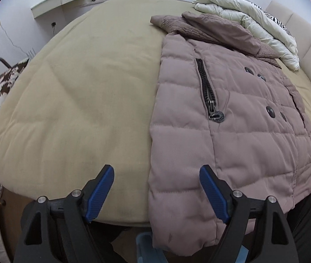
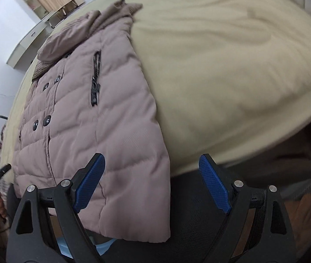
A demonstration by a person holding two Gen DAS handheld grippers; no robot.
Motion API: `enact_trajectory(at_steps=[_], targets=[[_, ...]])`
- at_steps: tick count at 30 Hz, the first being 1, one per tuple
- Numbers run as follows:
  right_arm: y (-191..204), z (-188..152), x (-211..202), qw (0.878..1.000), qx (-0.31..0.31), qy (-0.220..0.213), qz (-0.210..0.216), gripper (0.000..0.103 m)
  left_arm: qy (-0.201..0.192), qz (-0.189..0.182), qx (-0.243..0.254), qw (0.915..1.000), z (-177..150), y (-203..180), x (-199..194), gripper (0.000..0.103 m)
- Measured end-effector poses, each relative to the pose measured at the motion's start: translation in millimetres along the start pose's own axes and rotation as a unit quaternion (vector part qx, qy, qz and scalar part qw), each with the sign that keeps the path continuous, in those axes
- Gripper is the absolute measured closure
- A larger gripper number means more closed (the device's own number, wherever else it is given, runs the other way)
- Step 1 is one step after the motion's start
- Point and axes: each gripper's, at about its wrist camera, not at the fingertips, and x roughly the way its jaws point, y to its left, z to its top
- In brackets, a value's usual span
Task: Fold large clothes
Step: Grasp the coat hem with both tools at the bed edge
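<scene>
**Quilted coat laid lengthwise, both grippers waiting at its hem**

The mauve puffer coat (image 1: 232, 118) lies buttoned-side up on the tan bed (image 1: 85, 92), collar far away, hem drooping over the near edge. Its long axis runs straight away from both tools. The left gripper (image 1: 156, 194) straddles the coat's left edge, the right gripper (image 2: 151, 183) its right edge; both hover low, jaws spread wide, holding nothing. Neither looks clearly nearer.

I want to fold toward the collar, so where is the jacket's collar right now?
The collar lies at the jacket's far end on the bed, upper right in the left wrist view, touching the white duvet.
</scene>
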Motion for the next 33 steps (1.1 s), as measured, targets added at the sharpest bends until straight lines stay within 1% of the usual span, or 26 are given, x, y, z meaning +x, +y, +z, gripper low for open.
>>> enact_trajectory(at_steps=[2,3,5,7,8,10,11,12,14,18,19,20,21,22,23,25,28,30,31,32,33], targets=[[-7.7,-6.6,4.4,0.999,0.014,0.007,0.032,0.017,0.005,-0.001,-0.01,0.9999,-5.0,6.4,0.5,0.02],[-10.7,-9.4,5.4,0.999,0.02,0.011,0.041,0.022,0.009,0.001,-0.012,0.9999,-7.5,8.8,1.3,0.02],[-12.7,-14.5,11.8,0.997,0.024,0.019,0.065,0.026,0.021,-0.002,-0.016,0.9997,-12.7,12.0,4.2,0.019],[-16.2,-16.3,20.8,0.996,0.025,0.033,0.083,0.032,0.031,-0.018,-0.034,0.9988,-19.7,18.2,8.7,0.019],[-16.3,-18.5,22.6,0.996,0.022,0.034,0.079,0.035,0.038,-0.032,-0.044,0.9978,-22.8,20.8,11.6,0.019],[-12.3,-16.6,24.9,0.996,0.015,0.037,0.079,0.035,0.047,-0.058,-0.057,0.9956,-27.1,22.6,16.2,0.019],[-10.7,-16.2,25.2,0.996,0.014,0.04,0.082,0.038,0.053,-0.072,-0.061,0.9941,-29.0,22.6,18.9,0.019],[-9.2,-16.1,25.7,0.995,0.01,0.044,0.086,0.043,0.058,-0.08,-0.062,0.9931,-30.6,21.4,21.2,0.019],[-4.4,-15.4,24.7,0.994,0.0,0.051,0.096,0.049,0.067,-0.089,-0.067,0.9915,-33.5,21.2,25.6,0.019],[2.3,-15.6,26.6,0.993,-0.009,0.056,0.099,0.05,0.078,-0.112,-0.085,0.987,-36.5,25.7,29.8,0.02],[2.5,-16.0,26.0,0.993,-0.008,0.056,0.099,0.051,0.081,-0.117,-0.086,0.986,-36.4,25.5,30.1,0.023],[3.3,-16.0,25.5,0.993,-0.008,0.057,0.099,0.053,0.086,-0.126,-0.087,0.9845,-35.6,25.1,30.7,0.03],[4.7,-15.0,25.5,0.993,-0.009,0.059,0.101,0.059,0.091,-0.136,-0.089,0.9825,-34.4,24.7,31.9,0.033],[6.9,-10.6,29.7,0.993,-0.009,0.062,0.105,0.063,0.097,-0.144,-0.089,0.9807,-34.2,24.3,33.0,0.039],[8.6,-9.8,30.0,0.992,-0.009,0.064,0.106,0.068,0.105,-0.15,-0.088,0.9792,-34.4,23.1,34.4,0.043],[8.3,-10.3,29.4,0.992,-0.011,0.066,0.107,0.069,0.117,-0.153,-0.085,0.9776,-34.6,20.8,37.2,0.042],[6.6,-11.9,31.2,0.991,-0.006,0.069,0.111,0.07,0.123,-0.164,-0.098,0.9738,-32.5,20.5,40.4,0.042],[6.1,-12.4,30.3,0.991,-0.002,0.069,0.115,0.071,0.125,-0.168,-0.1,0.9727,-32.7,20.2,40.3,0.043],[6.5,-12.5,31.1,0.991,-0.002,0.069,0.117,0.073,0.125,-0.174,-0.098,0.9718,-33.1,19.1,39.2,0.058],[7.6,-12.1,29.8,0.991,-0.002,0.068,0.117,0.078,0.128,-0.184,-0.096,0.9699,-33.5,18.5,39.0,0.076],[8.5,-11.8,28.9,0.991,-0.003,0.066,0.118,0.083,0.126,-0.188,-0.092,0.9698,-32.6,16.4,37.0,0.082]])
